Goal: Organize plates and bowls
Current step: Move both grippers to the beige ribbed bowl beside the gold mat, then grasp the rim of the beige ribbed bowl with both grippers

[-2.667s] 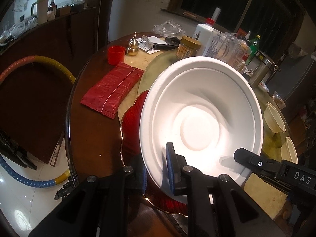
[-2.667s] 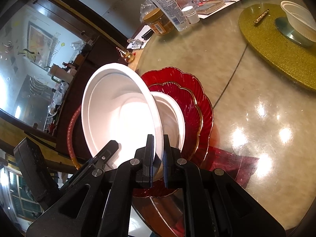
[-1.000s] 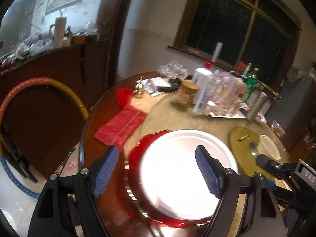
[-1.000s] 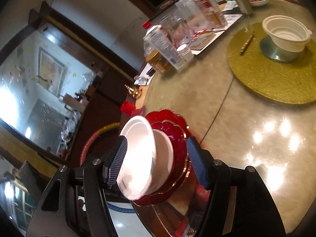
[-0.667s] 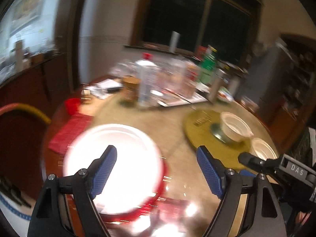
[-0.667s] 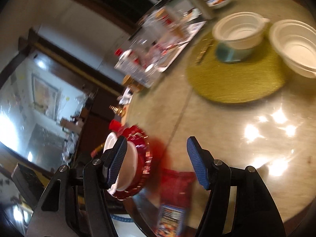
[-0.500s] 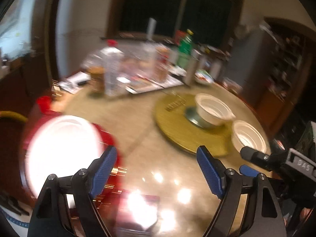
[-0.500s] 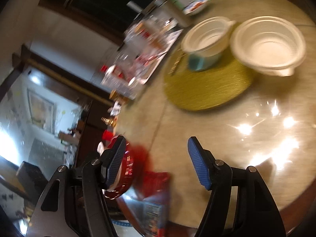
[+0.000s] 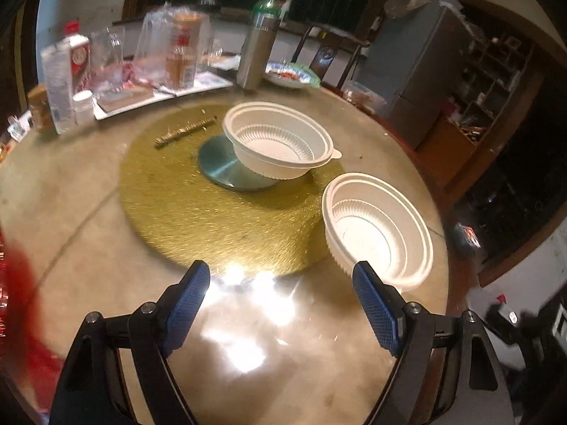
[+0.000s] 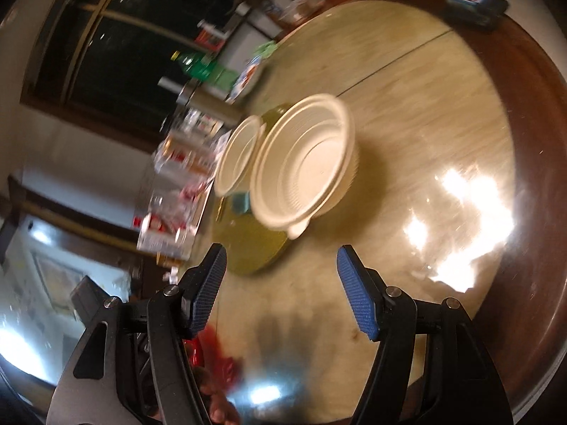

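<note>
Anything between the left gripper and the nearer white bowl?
Nothing: only bare glossy tabletop lies between the left gripper and nearer bowl, per the left wrist view.

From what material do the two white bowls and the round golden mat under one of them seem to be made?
The two white ribbed bowls, one on the mat and one beside it, look like thin disposable plastic: matte, with moulded ridges, a thin rolled rim and a small pull tab. The round golden mat looks like glittery metallic-thread fabric or foil, judging by its sparkling, brushed grain; which one, I cannot tell.
</note>
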Demonstrator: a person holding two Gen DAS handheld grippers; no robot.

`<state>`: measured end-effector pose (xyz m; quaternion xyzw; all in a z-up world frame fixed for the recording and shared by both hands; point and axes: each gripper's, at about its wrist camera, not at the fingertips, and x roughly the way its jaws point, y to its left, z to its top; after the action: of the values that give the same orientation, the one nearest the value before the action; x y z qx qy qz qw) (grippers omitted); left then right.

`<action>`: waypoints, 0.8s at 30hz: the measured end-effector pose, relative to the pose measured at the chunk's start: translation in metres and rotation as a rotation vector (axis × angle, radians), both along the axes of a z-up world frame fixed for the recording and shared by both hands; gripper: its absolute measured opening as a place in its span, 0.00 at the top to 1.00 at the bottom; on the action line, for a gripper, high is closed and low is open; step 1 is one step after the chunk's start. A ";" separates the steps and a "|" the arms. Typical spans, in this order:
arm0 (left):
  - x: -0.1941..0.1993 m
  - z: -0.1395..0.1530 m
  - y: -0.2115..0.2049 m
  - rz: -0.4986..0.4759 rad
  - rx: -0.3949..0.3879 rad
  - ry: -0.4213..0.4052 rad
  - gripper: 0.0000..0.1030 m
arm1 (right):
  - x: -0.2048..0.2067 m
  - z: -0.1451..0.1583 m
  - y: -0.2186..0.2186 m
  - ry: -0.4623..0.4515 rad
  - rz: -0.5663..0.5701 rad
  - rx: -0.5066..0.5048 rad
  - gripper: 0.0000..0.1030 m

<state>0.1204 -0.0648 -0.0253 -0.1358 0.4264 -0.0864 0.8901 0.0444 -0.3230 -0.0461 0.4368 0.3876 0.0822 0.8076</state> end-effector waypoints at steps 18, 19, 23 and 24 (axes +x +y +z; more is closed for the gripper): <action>0.047 -0.025 -0.035 -0.017 0.023 0.037 0.19 | 0.063 -0.023 -0.026 0.104 -0.120 -0.054 0.45; 0.048 -0.026 -0.035 -0.020 0.024 0.034 0.20 | 0.066 -0.024 -0.025 0.107 -0.124 -0.065 0.49; 0.052 -0.033 -0.037 -0.031 0.044 0.038 0.21 | 0.076 -0.027 -0.018 0.122 -0.121 -0.103 0.60; 0.053 -0.034 -0.037 -0.031 0.042 0.042 0.23 | 0.078 -0.029 -0.016 0.125 -0.117 -0.109 0.62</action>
<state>0.1736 -0.1014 -0.0590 -0.1123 0.4489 -0.0885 0.8821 0.1222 -0.3391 -0.0747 0.4186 0.4150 -0.0139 0.8077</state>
